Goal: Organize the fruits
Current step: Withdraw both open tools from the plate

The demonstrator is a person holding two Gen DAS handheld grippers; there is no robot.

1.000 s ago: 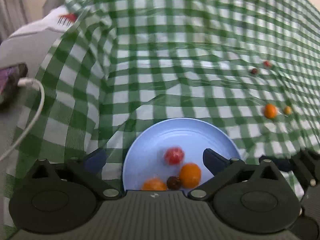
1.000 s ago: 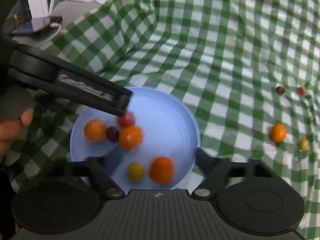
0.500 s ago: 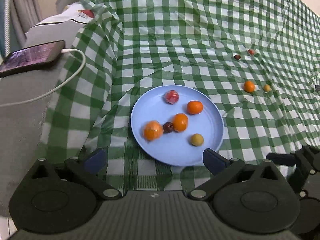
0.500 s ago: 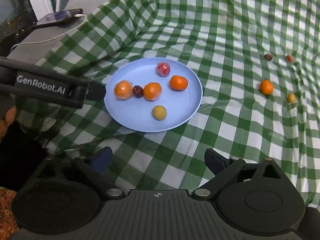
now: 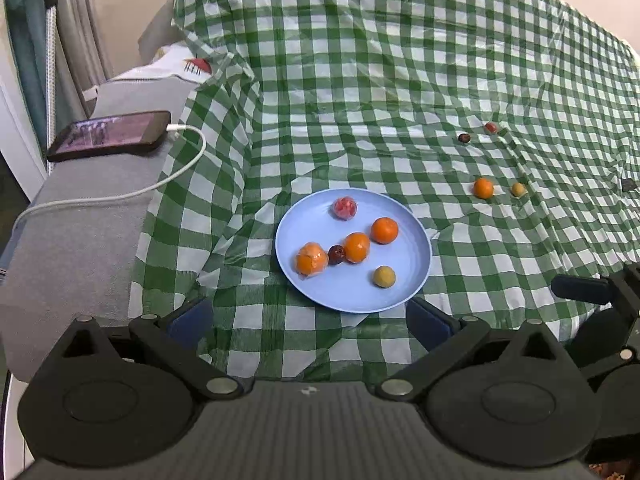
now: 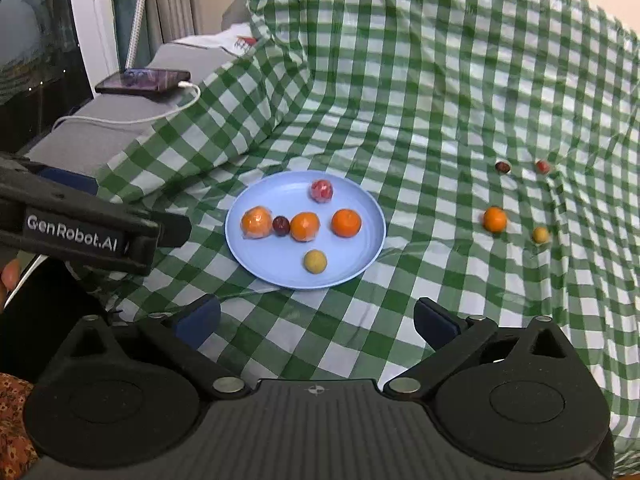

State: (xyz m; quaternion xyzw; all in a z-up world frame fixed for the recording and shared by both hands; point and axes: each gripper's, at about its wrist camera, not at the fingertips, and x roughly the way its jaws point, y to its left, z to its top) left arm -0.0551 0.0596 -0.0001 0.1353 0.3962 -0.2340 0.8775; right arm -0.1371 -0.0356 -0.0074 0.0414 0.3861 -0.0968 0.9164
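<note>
A light blue plate (image 5: 412, 276) (image 6: 360, 204) lies on the green checked cloth and holds several small fruits: oranges (image 5: 384, 230) (image 6: 346, 222), a red one (image 5: 344, 207), a dark one (image 5: 336, 254) and a yellow one (image 5: 384, 276) (image 6: 315, 261). More fruits lie loose on the cloth to the right: an orange (image 5: 483, 188) (image 6: 494, 219), a yellow one (image 5: 518, 189), a dark one (image 5: 463, 138) and a red one (image 5: 491, 127). My left gripper (image 5: 308, 320) is open and empty, just short of the plate. My right gripper (image 6: 316, 318) is open and empty, also short of the plate.
A phone (image 5: 110, 135) (image 6: 144, 80) on a white charging cable (image 5: 120, 196) lies on a grey padded ledge (image 5: 80, 240) left of the cloth. The left gripper's body (image 6: 80, 228) shows at the left of the right wrist view. Curtains hang at the far left.
Both grippers have pulled back and up from the plate, which now sits farther away. Both stay open and empty. The fruits on the plate have not moved.
</note>
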